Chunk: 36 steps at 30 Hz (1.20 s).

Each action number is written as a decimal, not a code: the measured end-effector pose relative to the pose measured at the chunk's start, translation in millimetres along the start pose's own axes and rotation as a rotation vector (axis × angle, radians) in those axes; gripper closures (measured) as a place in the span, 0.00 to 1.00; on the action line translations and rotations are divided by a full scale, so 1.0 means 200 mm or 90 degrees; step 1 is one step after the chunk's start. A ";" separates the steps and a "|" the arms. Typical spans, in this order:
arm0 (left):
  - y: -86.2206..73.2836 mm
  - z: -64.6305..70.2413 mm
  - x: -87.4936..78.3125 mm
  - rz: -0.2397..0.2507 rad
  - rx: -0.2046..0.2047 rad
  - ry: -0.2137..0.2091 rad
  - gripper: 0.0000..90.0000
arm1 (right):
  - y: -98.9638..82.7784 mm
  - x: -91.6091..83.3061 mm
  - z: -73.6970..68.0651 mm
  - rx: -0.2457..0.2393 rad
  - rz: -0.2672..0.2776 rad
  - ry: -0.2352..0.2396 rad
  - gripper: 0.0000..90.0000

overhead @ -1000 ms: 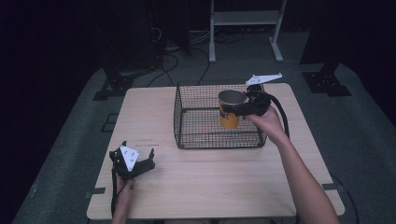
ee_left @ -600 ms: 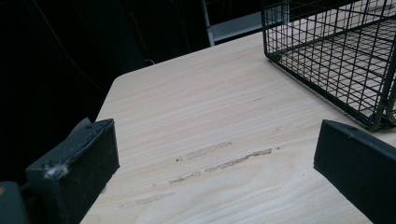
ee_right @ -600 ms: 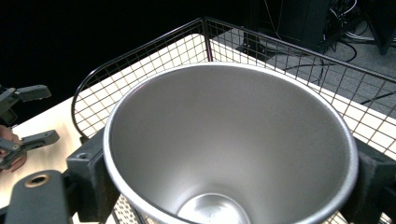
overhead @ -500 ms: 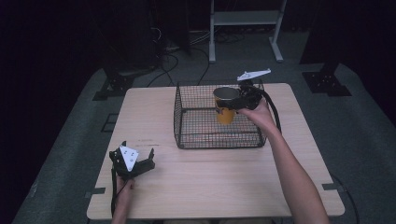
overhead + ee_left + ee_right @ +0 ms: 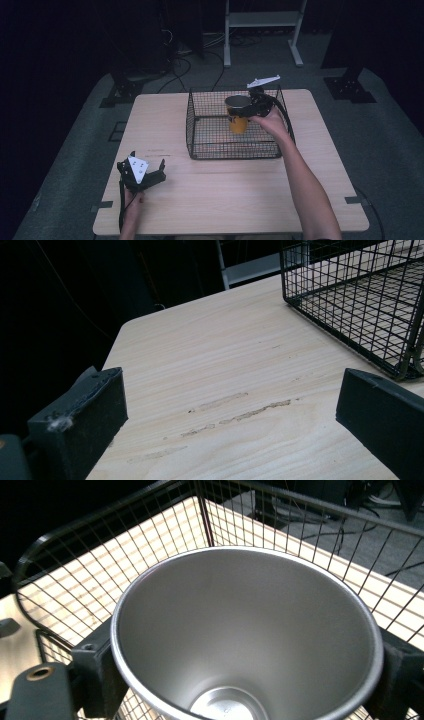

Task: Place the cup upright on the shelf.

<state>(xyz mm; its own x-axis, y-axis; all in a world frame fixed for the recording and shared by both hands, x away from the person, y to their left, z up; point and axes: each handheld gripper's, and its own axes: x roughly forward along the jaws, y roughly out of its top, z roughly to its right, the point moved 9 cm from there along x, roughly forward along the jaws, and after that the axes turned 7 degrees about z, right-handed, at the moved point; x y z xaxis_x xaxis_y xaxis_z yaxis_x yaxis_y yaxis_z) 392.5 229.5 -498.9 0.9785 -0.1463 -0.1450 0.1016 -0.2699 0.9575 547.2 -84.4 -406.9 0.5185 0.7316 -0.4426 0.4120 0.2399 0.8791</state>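
1. Right gripper view puts my right gripper (image 5: 245,665) clamped on the cup (image 5: 245,630), one black jaw on each side of its wall just under the rim, with the silvery inside and round bottom open to the camera
2. From the high view, my right gripper (image 5: 248,107) holds that cup (image 5: 238,116) upright inside the wire basket (image 5: 200,145), near the basket's right side; the orange body hangs below the rim, and whether its base touches the basket floor I cannot tell
3. My right forearm reaches in from the lower right, over the basket's near right corner
4. My left gripper (image 5: 148,176) rests low at the near left of the table (image 5: 225,195), well apart from the basket, with its jaws spread wide and nothing between them
5. Left gripper view shows bare wood with faint scuff marks (image 5: 235,410) between those jaws, and a corner of the basket (image 5: 360,300) beyond at upper right
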 end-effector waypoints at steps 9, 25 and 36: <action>0.00 0.00 0.00 -0.001 0.002 0.000 0.00 | -0.08 0.09 0.06 -0.008 -0.051 -0.026 0.13; 0.00 0.00 0.00 -0.002 0.003 0.000 0.00 | -0.12 0.17 0.05 -0.070 -0.083 -0.044 0.13; 0.00 0.00 0.00 -0.001 0.001 0.000 0.00 | -0.18 0.20 0.05 -0.107 -0.116 -0.047 0.13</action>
<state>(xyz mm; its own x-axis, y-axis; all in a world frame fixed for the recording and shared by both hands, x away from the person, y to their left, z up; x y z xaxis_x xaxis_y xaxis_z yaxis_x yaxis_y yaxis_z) 392.3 229.4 -499.0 0.9786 -0.1453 -0.1459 0.1024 -0.2716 0.9570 560.1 -70.1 -458.0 0.5036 0.6193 -0.6023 0.3761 0.4705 0.7982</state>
